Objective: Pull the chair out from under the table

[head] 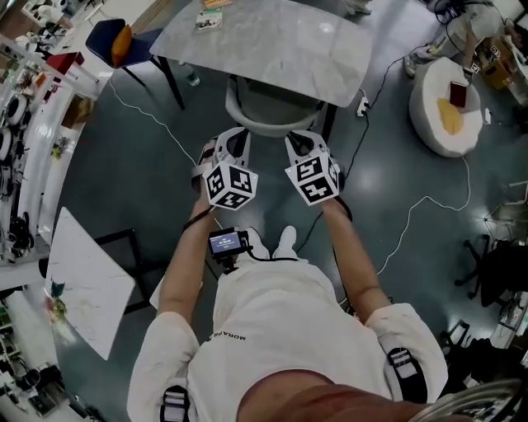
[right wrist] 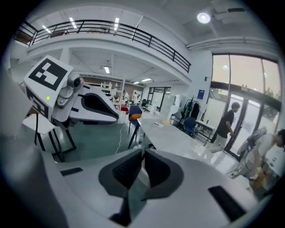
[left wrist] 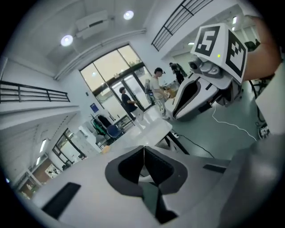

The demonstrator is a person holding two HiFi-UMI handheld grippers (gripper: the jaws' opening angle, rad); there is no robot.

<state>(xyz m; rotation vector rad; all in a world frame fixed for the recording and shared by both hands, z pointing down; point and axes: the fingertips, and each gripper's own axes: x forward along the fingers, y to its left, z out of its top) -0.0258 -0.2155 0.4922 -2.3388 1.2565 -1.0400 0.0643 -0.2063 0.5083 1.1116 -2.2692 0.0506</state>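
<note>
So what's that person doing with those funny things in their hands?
A person stands at a table with a hand-held gripper in each hand. The left hand-held gripper and the right hand-held gripper both point at the chair tucked under the table. Both have their jaws shut on nothing, and the chair is not yet pulled out.

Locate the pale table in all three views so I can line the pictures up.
Head view: the table is at top centre, its top seen from above.
Left gripper view: the table is at centre, just above the jaws, running back to the left.
Right gripper view: the table is right of centre, above the jaws, running back.
Shared landmark: the small items lying at the table's far end.
</note>
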